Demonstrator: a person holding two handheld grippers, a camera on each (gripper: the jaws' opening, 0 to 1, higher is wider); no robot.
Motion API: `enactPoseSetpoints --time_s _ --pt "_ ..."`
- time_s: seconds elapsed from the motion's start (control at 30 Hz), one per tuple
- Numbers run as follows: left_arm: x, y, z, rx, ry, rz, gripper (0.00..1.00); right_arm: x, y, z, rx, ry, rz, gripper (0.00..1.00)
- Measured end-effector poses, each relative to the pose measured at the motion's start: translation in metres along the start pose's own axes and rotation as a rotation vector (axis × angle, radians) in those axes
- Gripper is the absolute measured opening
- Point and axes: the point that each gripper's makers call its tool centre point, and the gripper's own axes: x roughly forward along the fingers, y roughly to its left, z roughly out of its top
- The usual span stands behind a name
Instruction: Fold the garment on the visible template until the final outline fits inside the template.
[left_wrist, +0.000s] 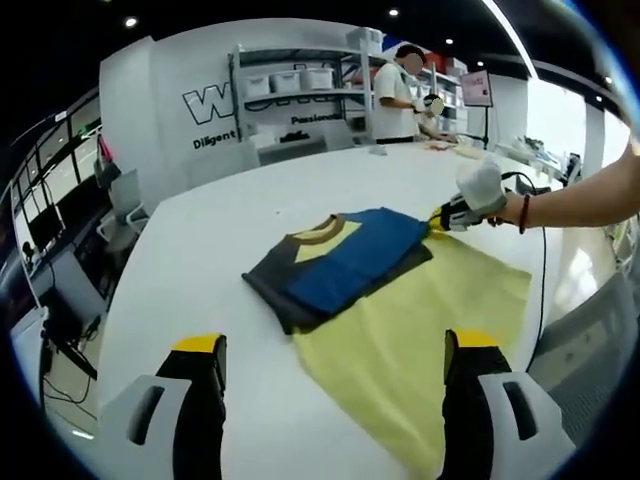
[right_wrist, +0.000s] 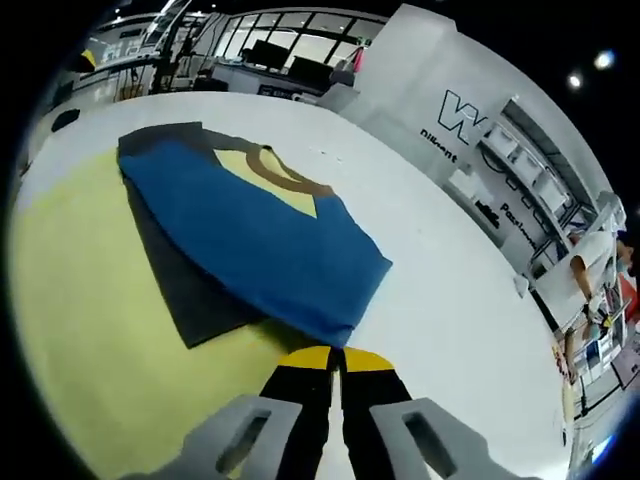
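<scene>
Nearby, the folded garment (left_wrist: 340, 262) overlaps the yellow template (left_wrist: 420, 340); left jaws spread wide, right jaws clenched beside its edge.

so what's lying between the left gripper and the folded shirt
In the left gripper view, only bare white table and a corner of the yellow template separate the left gripper from the folded garment.

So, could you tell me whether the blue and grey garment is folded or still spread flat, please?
Folded: the blue and grey garment lies in stacked layers, blue panel over grey, partly on the yellow template sheet. The right gripper is shut at its edge.
</scene>
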Motion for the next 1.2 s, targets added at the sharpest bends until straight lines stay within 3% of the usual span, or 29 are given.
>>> enactPoseSetpoints --time_s 0.47,0.57,0.7,0.93,1.2 --pt "-0.003 -0.002 0.001 0.012 -0.003 0.001 0.93 -0.002 0.001 -0.007 0.112 0.015 -0.011 0.00" --pt "-0.005 -0.001 0.003 0.008 -0.010 0.002 0.94 -0.006 0.000 -0.006 0.174 0.003 -0.017 0.00" --pt "-0.005 -0.002 0.005 -0.004 -0.022 0.002 0.96 -0.015 -0.002 0.004 0.320 -0.070 -0.001 0.13" --pt "-0.003 -0.006 0.005 -0.025 -0.014 -0.010 0.99 -0.031 -0.002 0.012 0.600 -0.123 0.057 0.41" --pt "-0.004 -0.021 -0.002 -0.014 0.009 -0.046 0.99 -0.057 0.006 0.011 0.625 -0.144 0.084 0.49"
